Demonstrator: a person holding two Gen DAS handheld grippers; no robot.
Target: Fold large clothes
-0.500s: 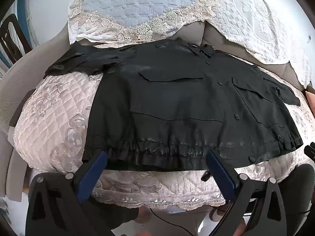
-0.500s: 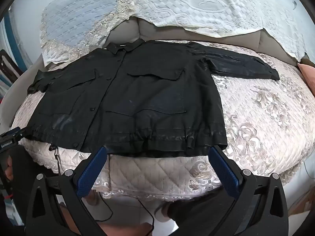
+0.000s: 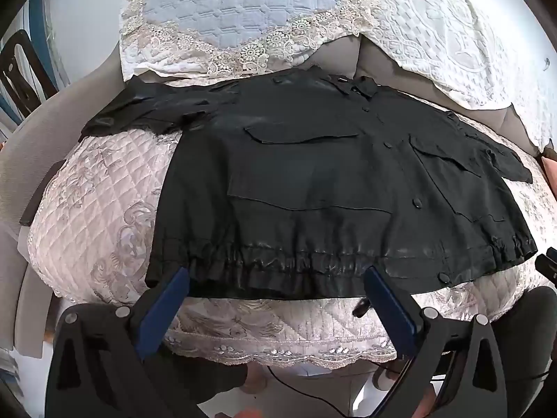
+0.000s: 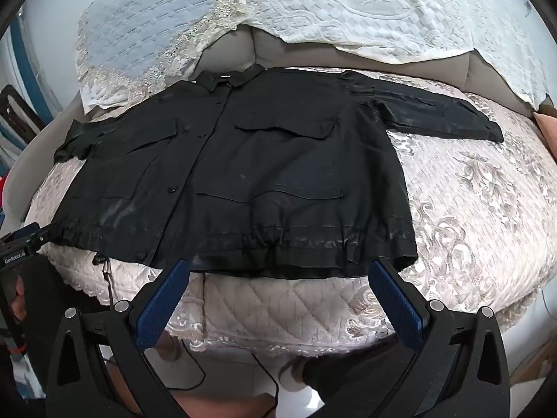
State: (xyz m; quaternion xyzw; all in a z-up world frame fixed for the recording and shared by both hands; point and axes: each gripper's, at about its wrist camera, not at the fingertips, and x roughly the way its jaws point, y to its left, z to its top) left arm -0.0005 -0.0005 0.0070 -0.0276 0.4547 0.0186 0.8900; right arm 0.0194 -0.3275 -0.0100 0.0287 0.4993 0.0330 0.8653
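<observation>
A: Left wrist view: jacket [image 3: 313,188] flat on a sofa seat under a quilted cover [image 3: 101,216], pinkish, embroidered, lace edge hanging at the front. Behind it, backrest with a blue-white quilted throw [image 3: 236,10] and a white one [image 3: 452,28]. Grey sofa arm [image 3: 31,139] at far left.

B: Room?

A: Not much shows. White wall strip, something dark at the left edge, can't tell what. Floor below with a thin black cable [image 4: 195,369].

B: Jacket orientation?

A: Front up, buttoned. Collar [image 4: 226,78] toward the backrest, gathered hem [image 4: 278,244] toward the cameras at the seat's front edge. Long axis is sleeve to sleeve, running left-right along the sofa. In the right wrist view one sleeve [image 4: 442,111] goes straight out to the right; the other sleeve [image 3: 146,115] is out to the left and rumpled.

B: Pockets?

A: Two chest flaps, one either side of the button line.

B: Grippers?

A: Left gripper [image 3: 276,278] spread wide, nothing in it, blue pads [image 3: 163,310] just in front of the hem. Touching the cloth or not, can't tell. Right gripper [image 4: 278,271] likewise wide apart and holding nothing, at the hem on the jacket's right half. The left one's body also shows at the right view's left edge.
</observation>
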